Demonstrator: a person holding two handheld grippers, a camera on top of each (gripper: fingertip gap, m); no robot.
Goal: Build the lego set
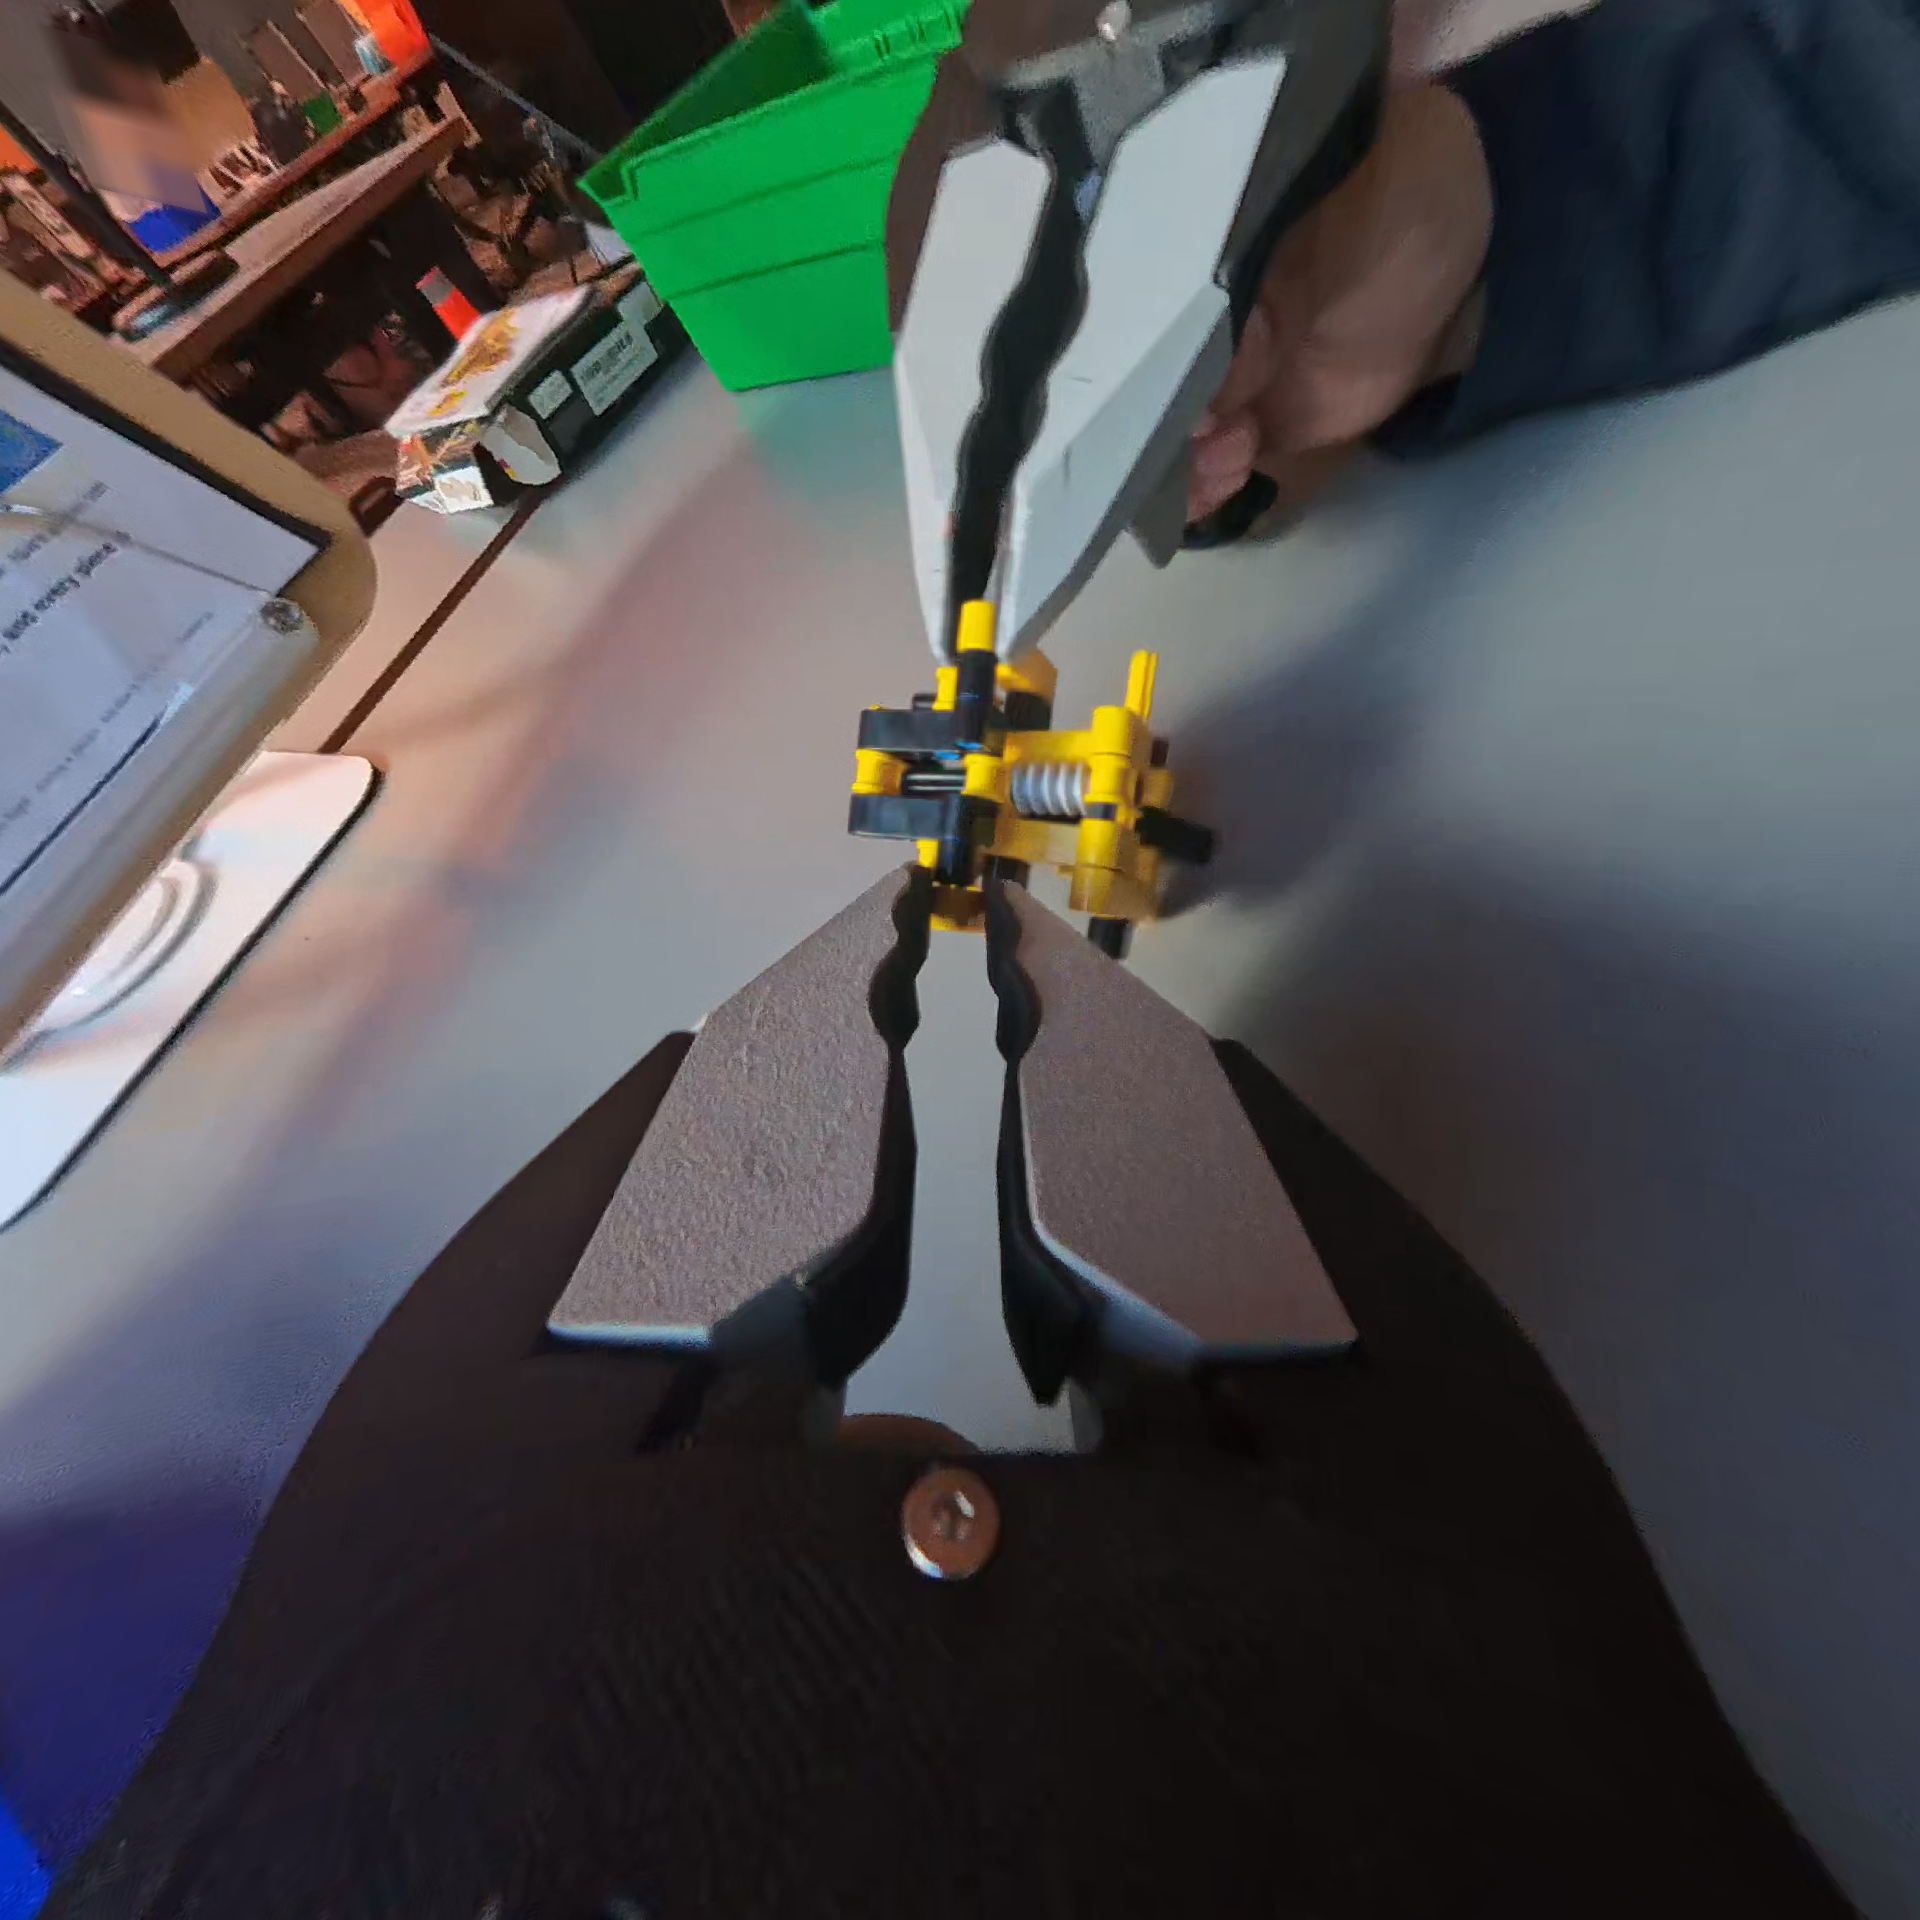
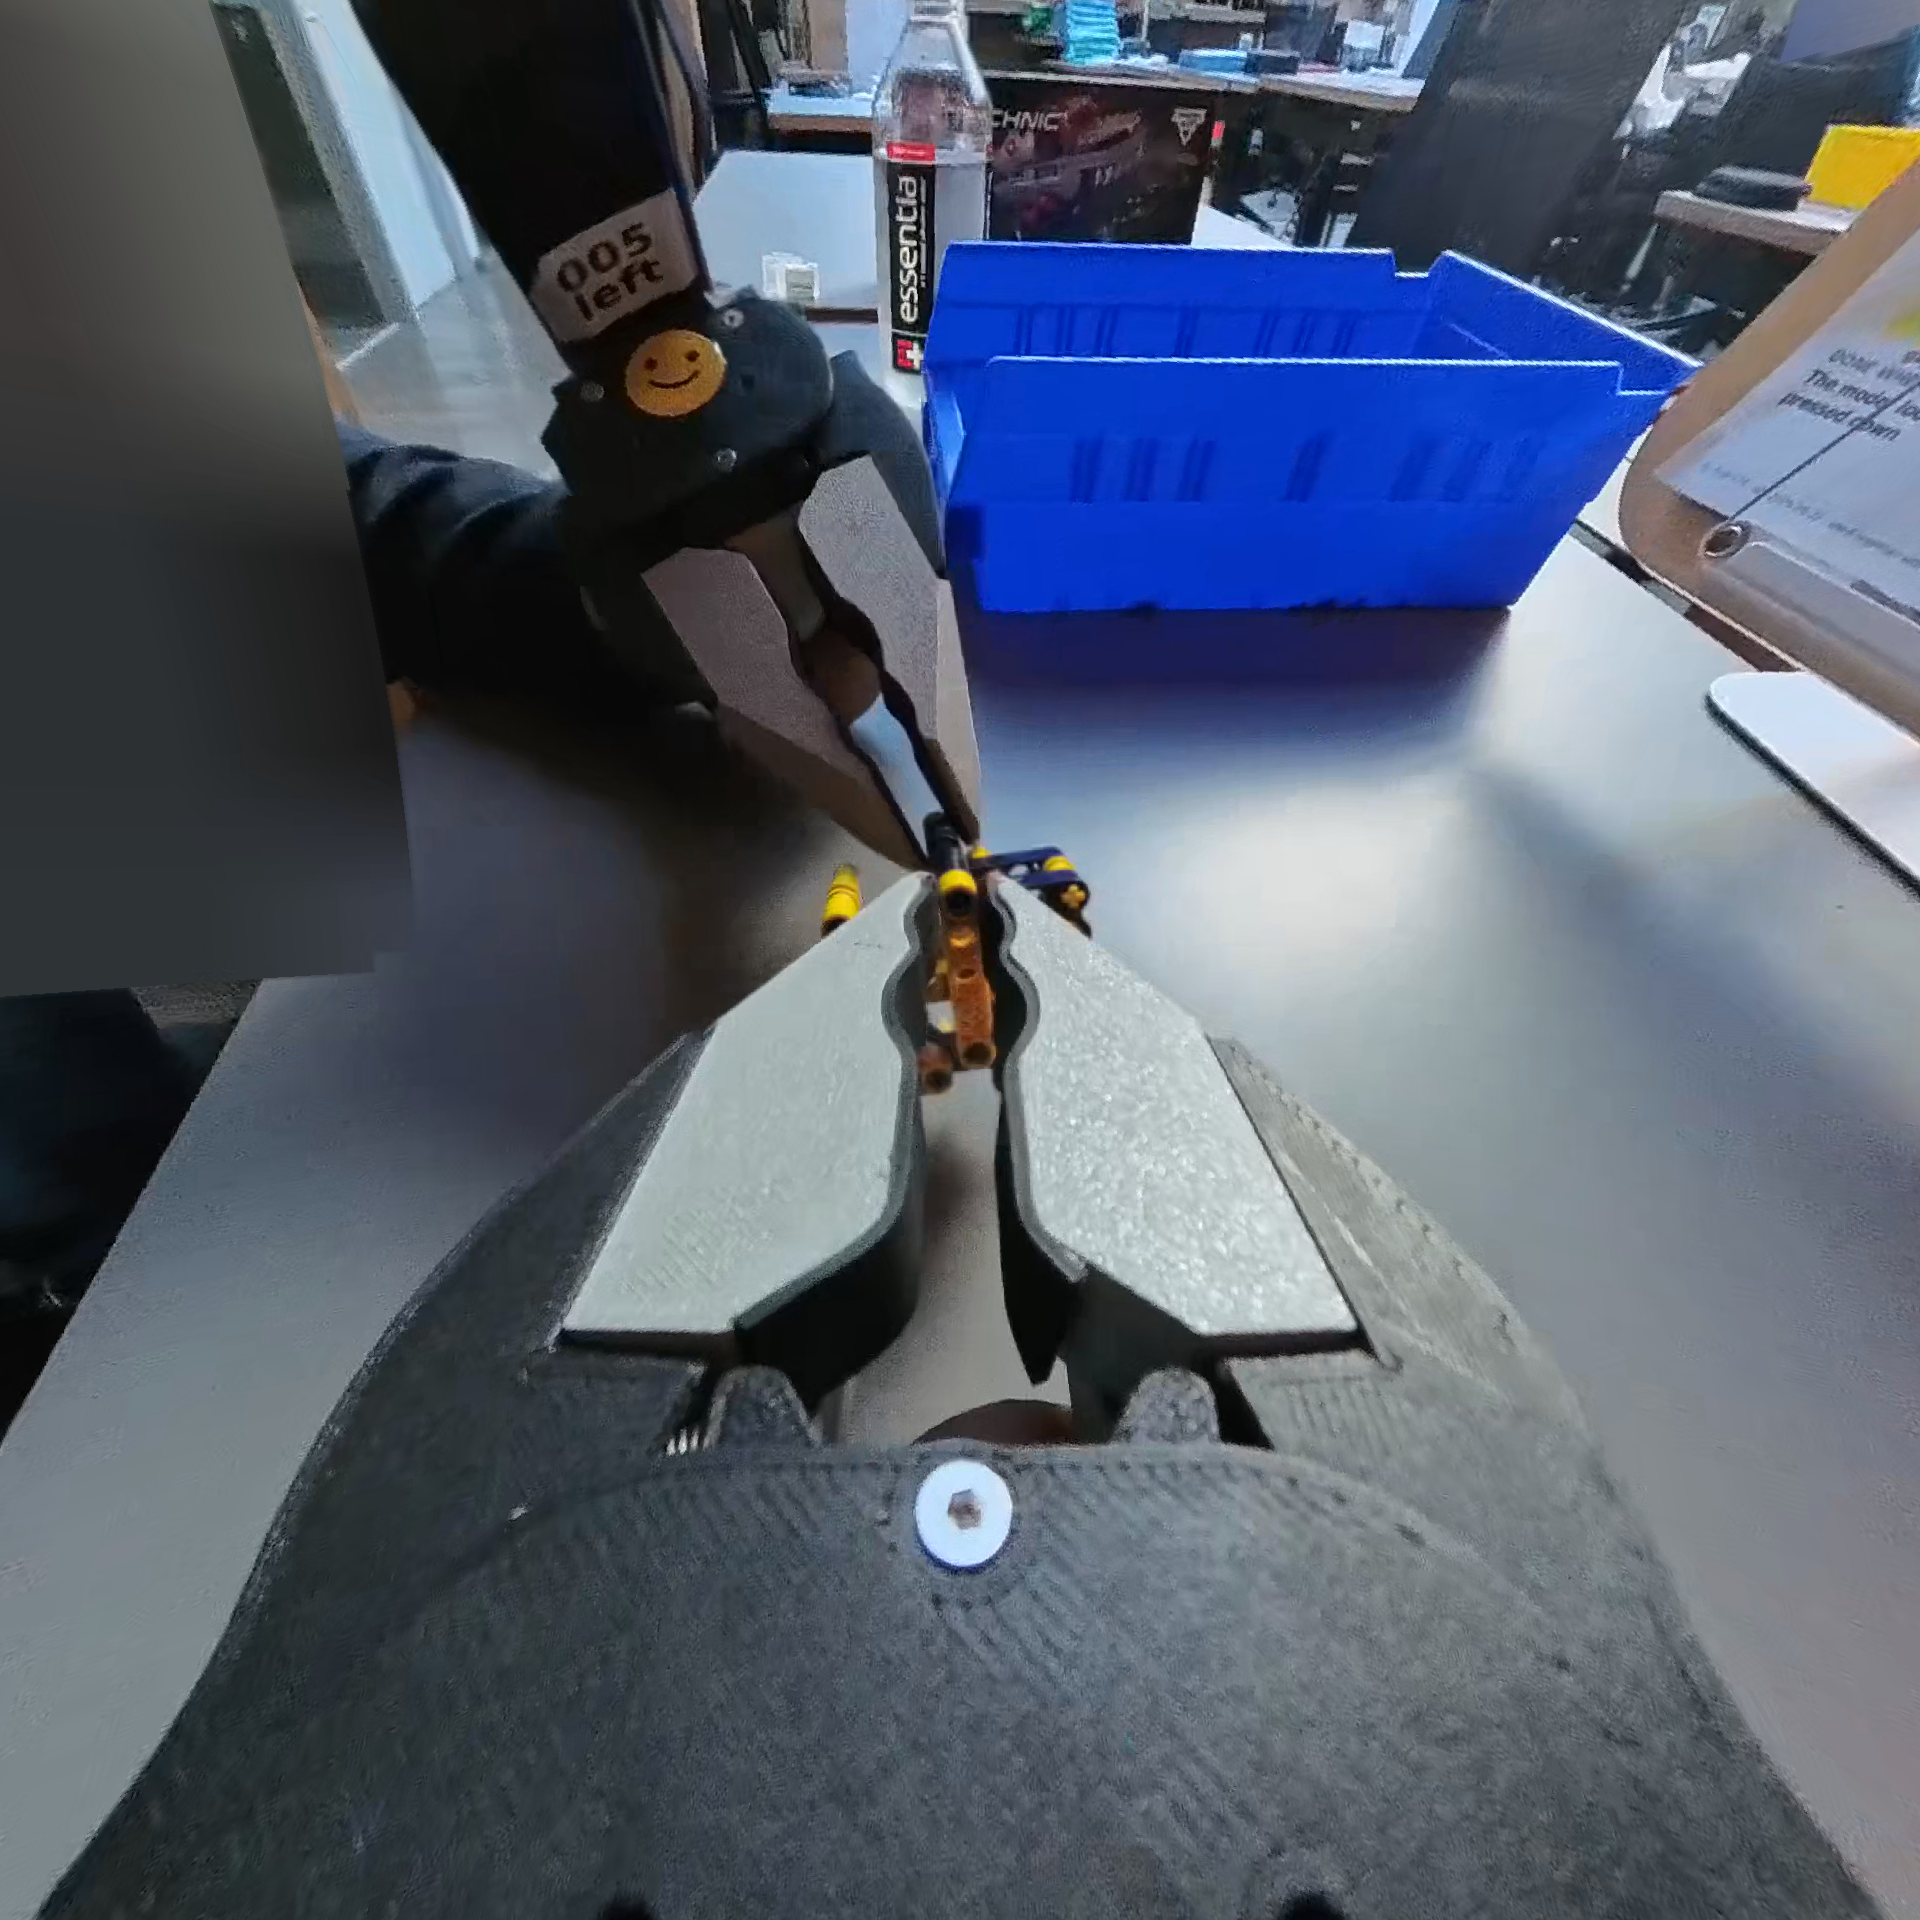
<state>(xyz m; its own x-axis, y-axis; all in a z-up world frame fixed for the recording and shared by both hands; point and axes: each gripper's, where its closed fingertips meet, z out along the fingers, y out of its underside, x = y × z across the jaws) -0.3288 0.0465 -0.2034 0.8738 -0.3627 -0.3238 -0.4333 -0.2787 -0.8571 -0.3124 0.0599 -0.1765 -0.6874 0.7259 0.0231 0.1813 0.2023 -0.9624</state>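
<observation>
Grey and smooth, the bench [image 1: 520, 935] has a green bin [image 1: 769, 229] at one side and a blue bin [image 2: 1278, 468] at the other. Between them sits the lego model [image 1: 1023, 790], yellow and black, held just above the bench.

Both tools pinch it. The left gripper [image 1: 951, 883] has its jaws closed on the near end. The right gripper [image 2: 961, 966] has its jaws closed on the far end, around a yellow beam.

Each grip is only on a small tip. If one hand twists or pulls too hard, the model could snap apart, or a peg could pop out and roll away. A loose yellow peg [image 2: 842, 894] lies right beside it and could get knocked.

I cannot see which piece is being pushed in. The jaws hide the joint, and the model looks a bit blurry.
</observation>
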